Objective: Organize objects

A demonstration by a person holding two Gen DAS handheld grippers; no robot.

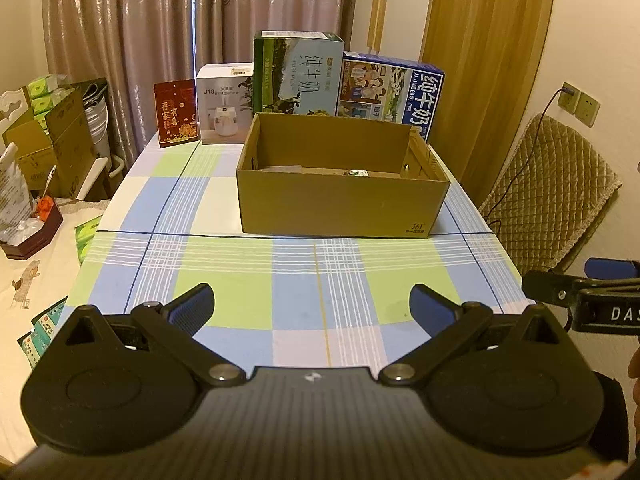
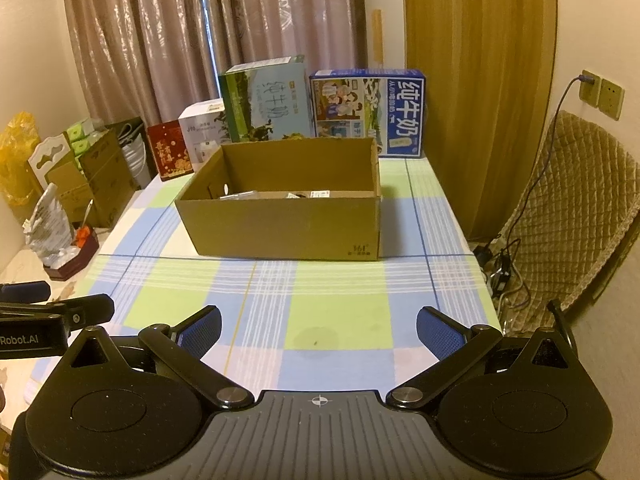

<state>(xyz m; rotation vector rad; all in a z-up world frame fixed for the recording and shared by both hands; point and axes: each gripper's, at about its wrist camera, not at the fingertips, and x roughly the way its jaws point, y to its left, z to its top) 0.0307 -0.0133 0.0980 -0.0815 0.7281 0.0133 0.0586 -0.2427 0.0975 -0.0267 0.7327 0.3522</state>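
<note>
The left gripper [image 1: 311,307] hangs over the near part of the checked tablecloth [image 1: 248,280], its two blue-padded fingers [image 1: 192,306] spread wide apart with nothing between them and nothing touching them. The right gripper [image 2: 319,330] is in the same state: fingers [image 2: 438,334] splayed wide, empty, held above the cloth without contact. The two tools sit side by side; each camera catches the edge of the other at the side of its view. Ahead of both, in the middle of the table, stands an open cardboard box [image 1: 342,204], well apart from either claw. A few small items lie on its floor, mostly hidden by the front wall, too little shown to name. Behind the box, along the far edge by the curtain [image 1: 152,40], stand a red carton [image 1: 176,114], a white humidifier box [image 1: 224,108], a green milk carton [image 1: 298,76] and a blue milk carton [image 1: 392,90]. A padded chair [image 2: 572,208] stands to the right of the table.
</note>
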